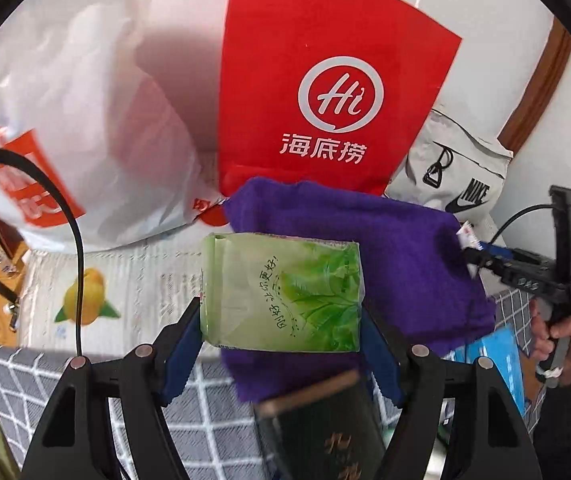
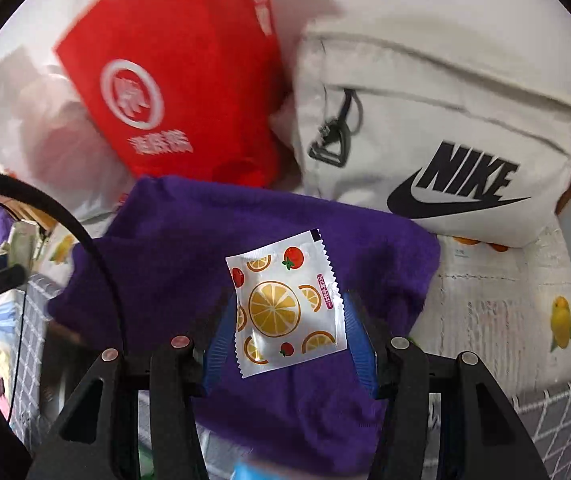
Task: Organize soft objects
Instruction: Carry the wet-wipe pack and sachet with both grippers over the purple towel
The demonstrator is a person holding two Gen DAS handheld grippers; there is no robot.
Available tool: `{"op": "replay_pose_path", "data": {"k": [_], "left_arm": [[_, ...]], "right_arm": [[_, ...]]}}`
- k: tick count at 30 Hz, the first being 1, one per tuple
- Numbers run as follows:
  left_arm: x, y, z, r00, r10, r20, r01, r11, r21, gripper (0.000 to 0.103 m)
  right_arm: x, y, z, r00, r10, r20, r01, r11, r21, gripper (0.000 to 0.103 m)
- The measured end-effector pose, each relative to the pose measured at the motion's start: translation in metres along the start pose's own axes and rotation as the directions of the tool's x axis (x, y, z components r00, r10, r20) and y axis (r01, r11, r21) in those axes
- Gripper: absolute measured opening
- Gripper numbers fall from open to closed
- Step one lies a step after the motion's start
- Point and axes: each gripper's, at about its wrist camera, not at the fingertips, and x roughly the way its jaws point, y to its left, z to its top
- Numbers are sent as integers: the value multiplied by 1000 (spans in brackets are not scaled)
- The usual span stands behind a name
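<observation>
My left gripper (image 1: 281, 320) is shut on a green tissue pack (image 1: 281, 292) and holds it above a purple towel (image 1: 413, 248). My right gripper (image 2: 289, 320) is shut on a small white sachet with orange and tomato prints (image 2: 285, 304), also above the purple towel (image 2: 173, 264). In the left wrist view the right gripper (image 1: 481, 256) shows at the right edge of the towel, held by a hand.
A red paper bag (image 1: 325, 80) stands behind the towel, with a white plastic bag (image 1: 85, 120) to its left and a grey Nike bag (image 2: 445, 140) to its right. A lemon-print package (image 1: 125, 288) and grey checked cloth (image 1: 205, 420) lie beneath. A dark book (image 1: 325, 432) lies near my left gripper.
</observation>
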Motion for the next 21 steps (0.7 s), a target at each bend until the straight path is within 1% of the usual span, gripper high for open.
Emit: {"op": "replay_pose_path", "data": {"k": [3,6,9,11,13,14,16,17,18,20,21], "left_arm": [[14,-4,11,1000,-16,-15,16,1000,1,72],[27,-9,20,1000,-17,-20,17,1000,13,72],[37,-14,28,1000,0,-20,0,1000,17,72],[43,-18,34,1000,15,-17,-15,999,29,72],[53,-22,39,999,24,-27,-23,999,49,72],[57,-22,42,999,34,-28,-32,998,50,72],[69,-24,46,998,42,-42,-40,998,49,72],[75,-24,48,998,38,-54,-36,998,46,72],[80,-23,50,997,34,-67,-31,999,43,72],[91,-22,53,996,45,-84,-41,998,45,72],[97,-23,55,994,52,-92,-48,998,52,72]], "right_arm": [[21,-7,6,1000,-23,-22,23,999,27,53],[36,-17,10,999,-10,-40,13,998,68,53],[48,-24,15,999,-14,-49,18,997,82,53],[56,-29,18,997,-28,-71,33,997,74,53],[65,-37,20,994,-45,-96,54,994,93,54],[68,-39,20,994,-28,-107,39,994,103,54],[70,-40,21,995,4,-105,9,993,117,61],[71,-39,22,994,14,-108,-1,994,110,66],[70,-38,22,994,16,-112,-5,995,97,69],[68,-37,20,995,9,-100,1,995,96,71],[67,-37,19,995,10,-95,0,995,98,74]]}}
